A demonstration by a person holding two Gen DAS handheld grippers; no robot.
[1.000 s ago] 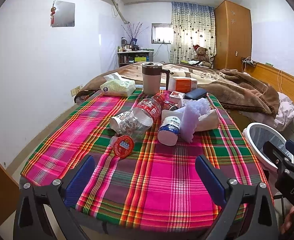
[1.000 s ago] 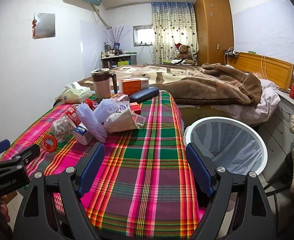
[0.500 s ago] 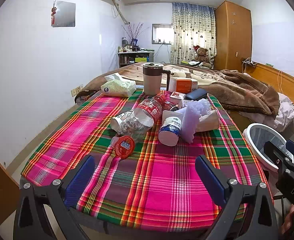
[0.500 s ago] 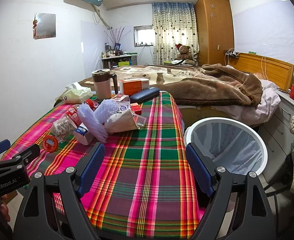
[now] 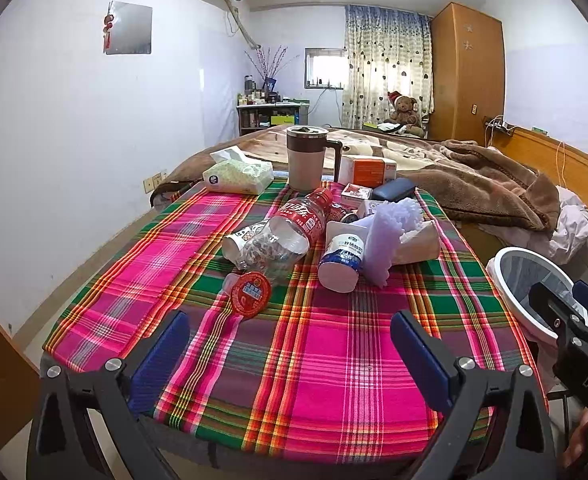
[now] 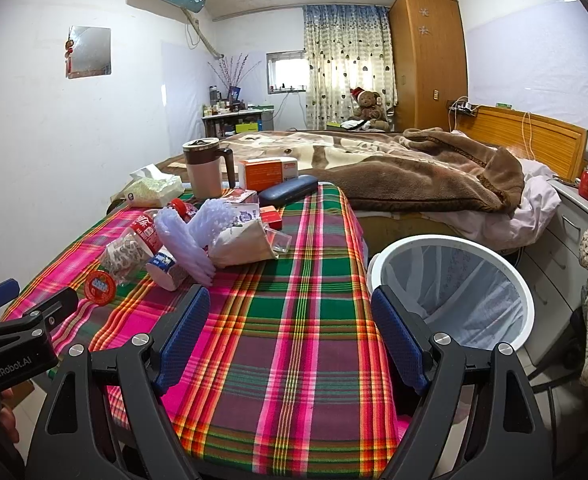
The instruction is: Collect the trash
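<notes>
In the left wrist view, the left gripper (image 5: 289, 344) is hanging over the table's (image 5: 334, 360) near edge, jaws spread wide and empty, just as a second ago; the trash pile, with its bottle (image 5: 289, 228) and red lid (image 5: 250, 293), is lying unmoved mid-table. In the right wrist view, the right gripper (image 6: 289, 336) is likewise staying open, with the bin (image 6: 522, 300) standing beside the table's right edge.

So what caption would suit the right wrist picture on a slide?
Open right gripper poised over the plaid table, trash pile ahead, lined bin alongside.
</notes>
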